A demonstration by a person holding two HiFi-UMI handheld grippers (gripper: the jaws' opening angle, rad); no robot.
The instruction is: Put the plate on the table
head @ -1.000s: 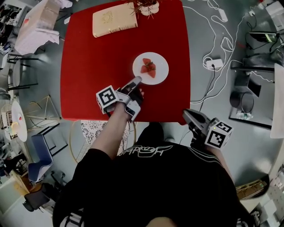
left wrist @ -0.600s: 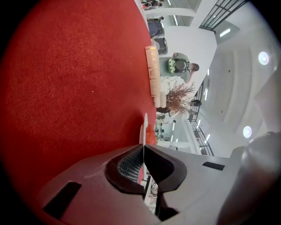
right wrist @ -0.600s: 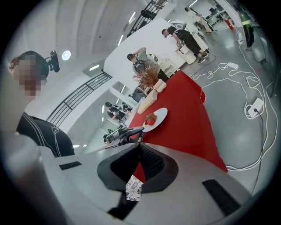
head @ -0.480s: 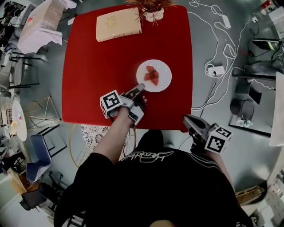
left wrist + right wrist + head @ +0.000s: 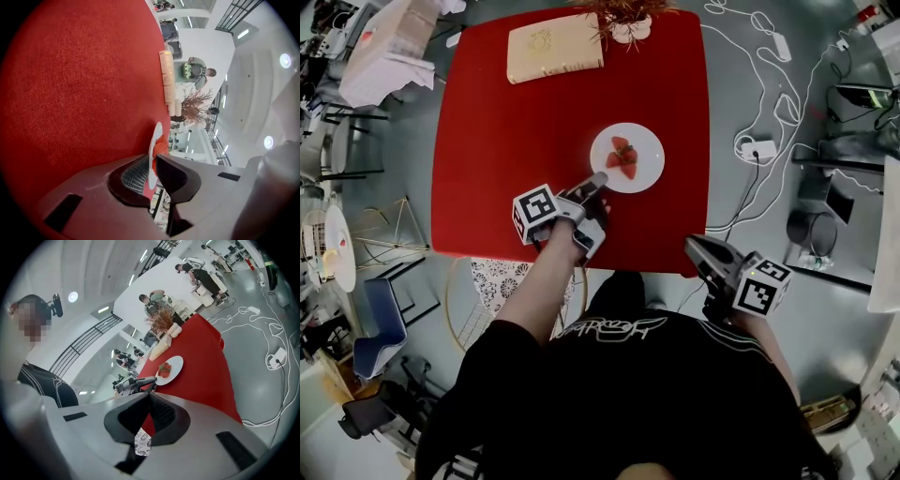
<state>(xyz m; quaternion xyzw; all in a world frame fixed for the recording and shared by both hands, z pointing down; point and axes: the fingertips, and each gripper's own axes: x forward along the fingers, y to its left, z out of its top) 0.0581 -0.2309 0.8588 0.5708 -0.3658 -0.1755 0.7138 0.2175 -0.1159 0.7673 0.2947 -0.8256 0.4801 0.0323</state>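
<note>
Plate (image 5: 627, 157) flat on table (image 5: 506, 141), centre frame. Its near rim lies between left gripper (image 5: 598, 177) jaws, which have just been opening, grip slackened. Right gripper (image 5: 690, 243), lower right, clenched empty, farther off.

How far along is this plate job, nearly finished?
Nearly. Done: the plate of strawberries lies flat on the red table. In hand: the left gripper has just been opening its jaws, the rim between them. Left: draw that gripper clear. The right gripper hangs shut and empty off the table's edge.
</note>
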